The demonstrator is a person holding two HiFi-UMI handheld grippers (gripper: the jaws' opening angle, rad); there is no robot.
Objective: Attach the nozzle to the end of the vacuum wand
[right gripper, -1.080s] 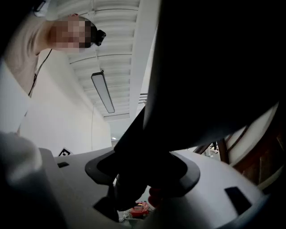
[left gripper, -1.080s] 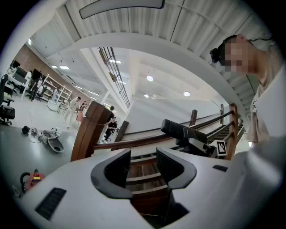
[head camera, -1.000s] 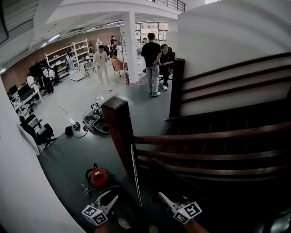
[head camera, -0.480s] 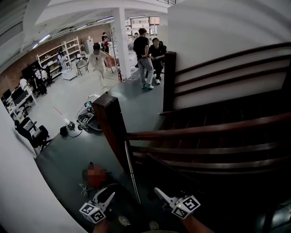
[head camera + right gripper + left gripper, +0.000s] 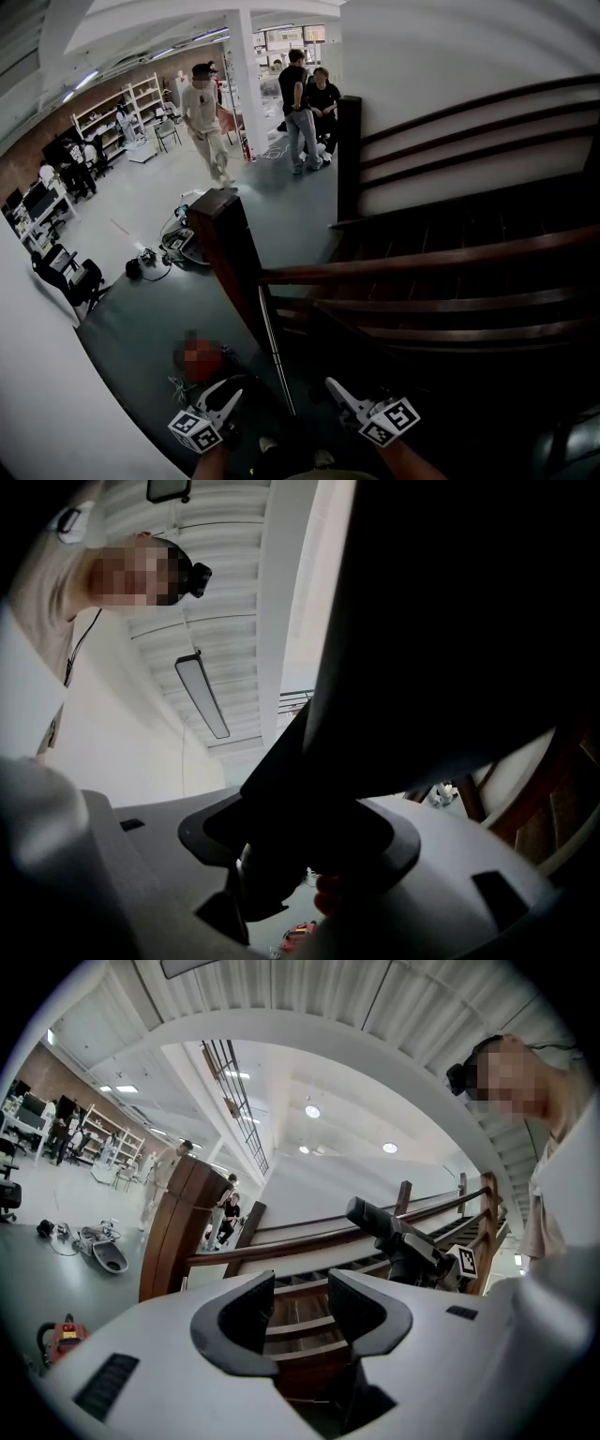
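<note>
Black plastic fills the right hand-held gripper (image 5: 305, 841). A broad dark part is clamped between its wide-set jaws and rises out past them. It is most likely the nozzle (image 5: 403, 686), though the view is too dark to show its shape. The left hand-held gripper (image 5: 300, 1283) is released, jaws apart, with only the staircase (image 5: 309, 1246) showing between them.

The vacuum wand (image 5: 275, 352), a thin silvery tube, slants ahead of and between the two hand-held grippers, close beside the newel post (image 5: 230, 253). Neither gripper touches it. The red vacuum body (image 5: 61, 1335) sits on the floor (image 5: 141, 319) just ahead of the left hand-held gripper.

So the task looks barely started: the nozzle is in hand, and nothing more. The wand is not yet steadied, the nozzle is well apart from the wand's end, and the whole join is left to do — lining the two up and pushing them together.
</note>
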